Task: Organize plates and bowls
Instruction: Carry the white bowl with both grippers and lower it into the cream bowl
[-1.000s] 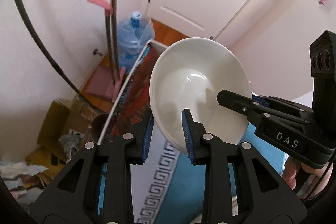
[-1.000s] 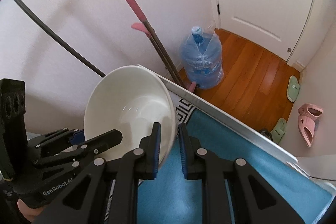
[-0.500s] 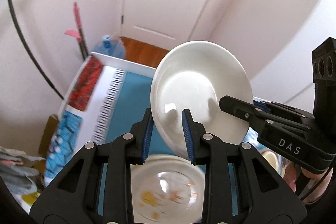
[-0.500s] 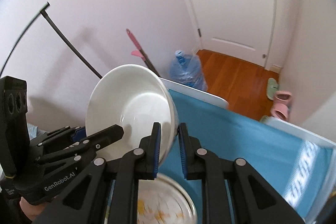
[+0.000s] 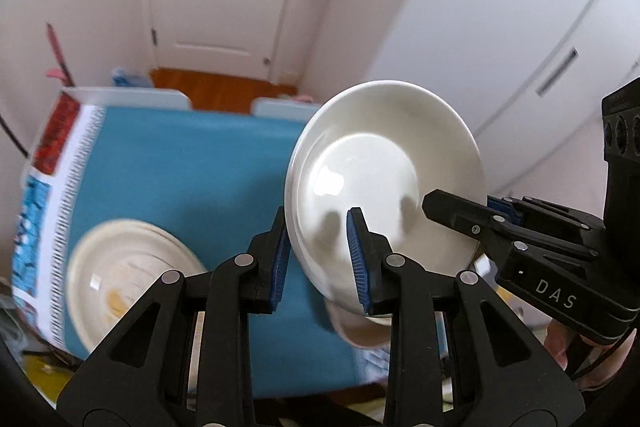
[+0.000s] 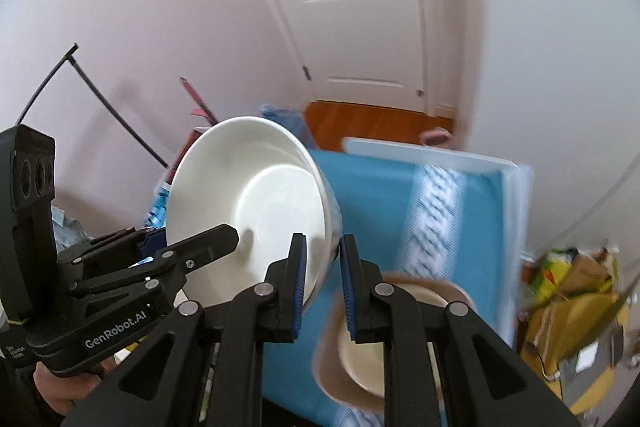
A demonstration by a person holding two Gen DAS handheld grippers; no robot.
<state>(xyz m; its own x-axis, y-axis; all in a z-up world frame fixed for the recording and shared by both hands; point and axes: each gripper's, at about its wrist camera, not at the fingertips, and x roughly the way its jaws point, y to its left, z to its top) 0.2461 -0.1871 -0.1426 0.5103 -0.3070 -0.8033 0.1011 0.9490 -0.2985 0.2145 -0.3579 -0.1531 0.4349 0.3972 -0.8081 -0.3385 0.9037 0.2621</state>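
**plate_wrangler:** So here's my feed right now. I've got the white bowl (image 5: 384, 179) up in the air, tilted on its side, with both tools on it. My left gripper (image 5: 320, 259) is clamped on the rim at one side, one blue pad inside the bowl and one outside. The right gripper (image 6: 322, 279) is pinched on the opposite rim the same way, wall of the bowl between its pads.

**kitchenbot_fan:** Where's the bowl relative to the table?

**plate_wrangler:** Hanging over the blue tablecloth (image 5: 192, 171), not touching it. Below and to the left in the left wrist view there's a stack of cream plates (image 5: 132, 283) with some yellowish bits on the top one. The right wrist view shows a brown-rimmed dish (image 6: 380, 347) with a smaller cream dish (image 6: 364, 355) sitting in it, just under my right fingers. Both are blurry, so I can't tell much more.

**kitchenbot_fan:** Anything else in frame?

**plate_wrangler:** A white door (image 6: 360, 11) with a black handle at the back, wooden floor (image 6: 368, 119) in front of it, and a yellow bag (image 6: 572, 307) off the table's right side. You can see a hand (image 6: 60, 387) on the left tool's grip too.
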